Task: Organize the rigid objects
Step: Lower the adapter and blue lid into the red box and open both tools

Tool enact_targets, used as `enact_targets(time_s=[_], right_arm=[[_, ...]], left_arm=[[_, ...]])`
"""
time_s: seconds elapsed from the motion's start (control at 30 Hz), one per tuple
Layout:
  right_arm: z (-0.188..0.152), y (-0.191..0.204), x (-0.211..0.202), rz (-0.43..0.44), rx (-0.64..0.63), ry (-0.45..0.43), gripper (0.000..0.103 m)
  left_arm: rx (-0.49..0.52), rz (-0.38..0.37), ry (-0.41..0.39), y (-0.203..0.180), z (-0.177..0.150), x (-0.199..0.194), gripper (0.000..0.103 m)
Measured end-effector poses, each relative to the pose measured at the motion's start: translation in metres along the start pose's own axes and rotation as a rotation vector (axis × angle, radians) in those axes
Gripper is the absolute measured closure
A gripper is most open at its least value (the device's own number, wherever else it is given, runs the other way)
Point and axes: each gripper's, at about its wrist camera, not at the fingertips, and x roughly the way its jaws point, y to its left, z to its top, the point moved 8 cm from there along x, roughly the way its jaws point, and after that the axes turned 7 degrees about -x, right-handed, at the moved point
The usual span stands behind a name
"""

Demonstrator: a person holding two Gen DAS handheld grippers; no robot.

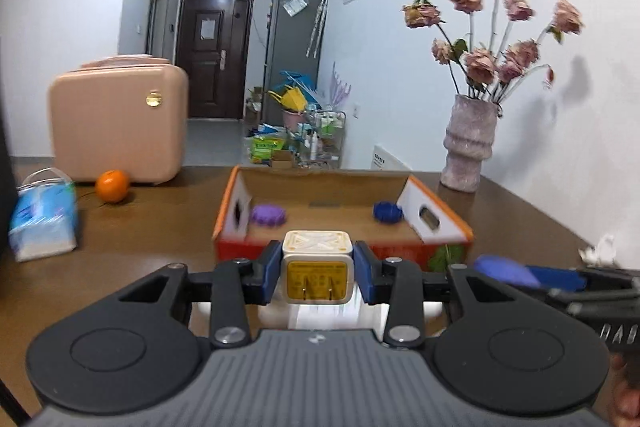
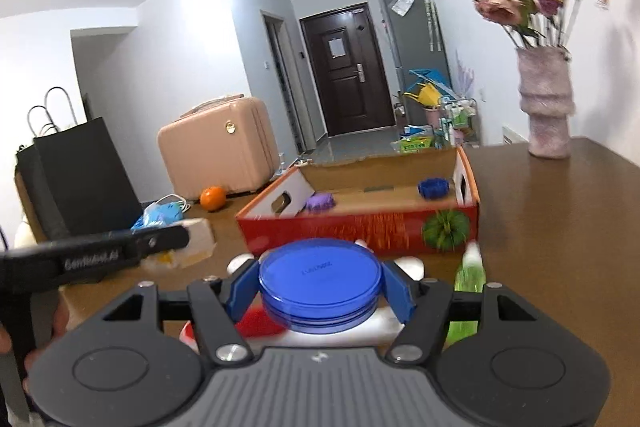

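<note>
Two claws gripping: left claw (image 1: 318,273) charger (image 1: 317,273), right claw (image 2: 320,291) blue lid (image 2: 320,287)

embossed "genrobot.ai" on left hand-held gripper (image 2: 188,243) arm; charger label, blue lid print unreadable.

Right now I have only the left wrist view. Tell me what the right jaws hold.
Observer: The right jaws are shut on a round blue container, its flat top facing up.
Operator: Report anything low on their right side.
Observer: A green bottle is just right of them, blurred.
Operator: Check left of the pink suitcase.
Observer: A black paper bag with looped handles stands left of the pink suitcase.
</note>
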Motion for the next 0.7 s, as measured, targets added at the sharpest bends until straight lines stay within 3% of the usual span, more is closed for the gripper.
enact_targets(time_s=[0.13, 0.37, 0.47, 0.57, 0.7], right_arm=[[0.051, -0.030, 0.073, 0.044, -0.007, 0.057, 0.038], [0.090, -0.087, 0.239, 0.016, -0.004, 0.320, 0.038], [0.091, -0.101, 0.287, -0.021, -0.035, 0.397, 0.038], [0.089, -0.107, 0.323, -0.055, -0.097, 0.453, 0.038], [0.081, -0.110, 0.351, -0.073, -0.143, 0.494, 0.037]], left_arm=[[-0.004, 0.021, 0.054, -0.001, 0.042, 0.093, 0.064], [-0.064, 0.096, 0.274, 0.014, 0.065, 0.262, 0.064], [-0.075, 0.107, 0.354, 0.022, 0.059, 0.312, 0.064], [-0.044, 0.130, 0.382, 0.026, 0.051, 0.343, 0.064], [-0.040, 0.105, 0.422, 0.027, 0.044, 0.359, 0.063]])
